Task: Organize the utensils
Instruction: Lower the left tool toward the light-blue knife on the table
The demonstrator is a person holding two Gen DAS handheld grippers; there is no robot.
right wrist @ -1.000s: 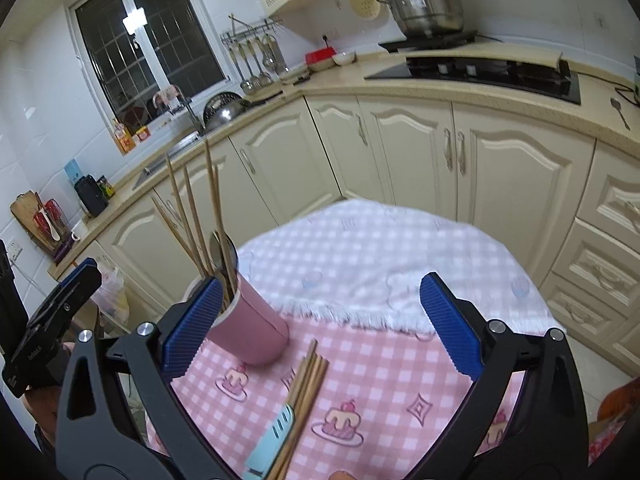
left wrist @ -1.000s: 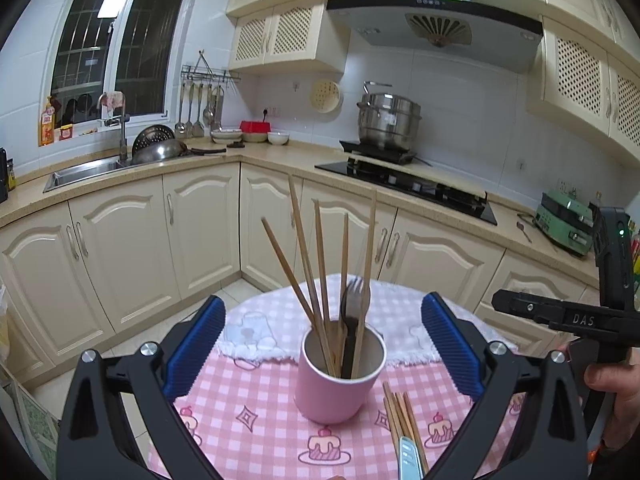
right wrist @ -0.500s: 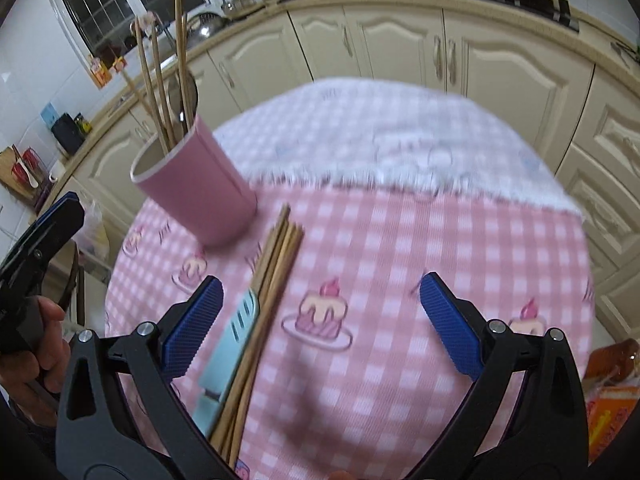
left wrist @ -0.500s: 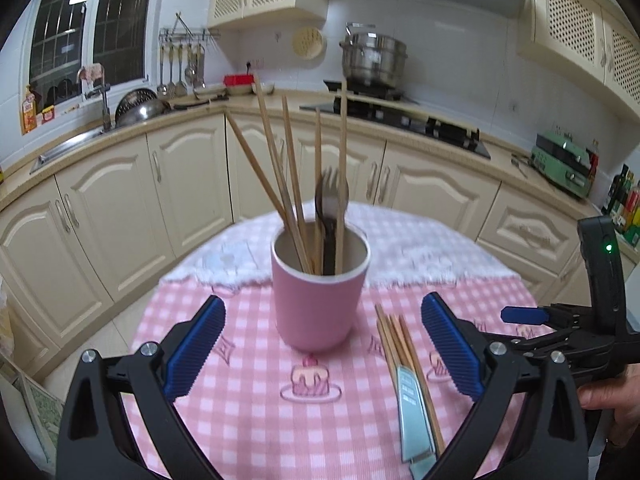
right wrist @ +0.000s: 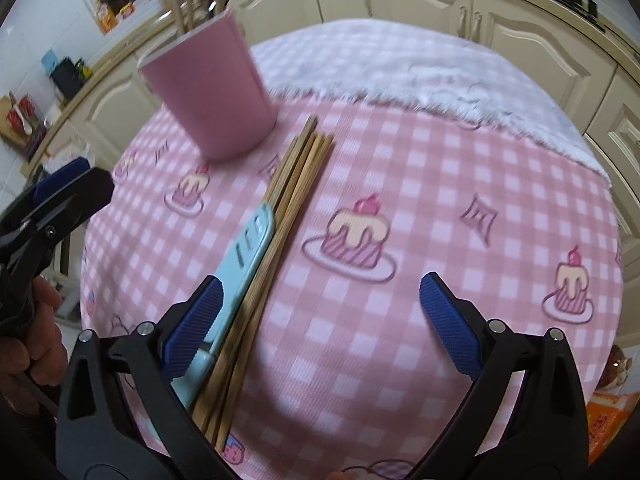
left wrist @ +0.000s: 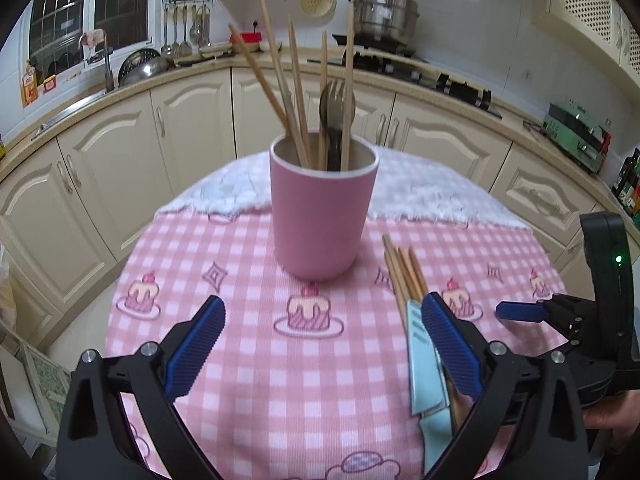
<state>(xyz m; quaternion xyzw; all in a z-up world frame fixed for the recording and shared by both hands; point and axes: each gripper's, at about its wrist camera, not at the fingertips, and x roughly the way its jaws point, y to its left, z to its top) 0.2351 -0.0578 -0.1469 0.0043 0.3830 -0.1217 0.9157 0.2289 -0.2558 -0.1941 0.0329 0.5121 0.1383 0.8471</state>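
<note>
A pink cup [left wrist: 323,216] stands upright on the round table, holding several wooden chopsticks [left wrist: 296,92] and a dark fork and spoon [left wrist: 337,112]. To its right lie a bundle of loose chopsticks [left wrist: 404,272] and a light blue knife [left wrist: 424,364]. My left gripper [left wrist: 320,344] is open and empty, low in front of the cup. My right gripper [right wrist: 320,320] is open and empty, just above the loose chopsticks [right wrist: 280,216] and blue knife [right wrist: 244,256], with the cup [right wrist: 212,88] beyond them at the upper left.
The table wears a pink checked cloth [left wrist: 248,360] and a white fluffy cloth [left wrist: 420,196] at the far side. Cream kitchen cabinets [left wrist: 192,128] curve behind, with a sink, a stove and a steel pot [left wrist: 384,16] on the counter.
Both grippers have come down and closer to the table. The left now faces the cup from low in front. The right now hovers over the loose chopsticks and knife.
</note>
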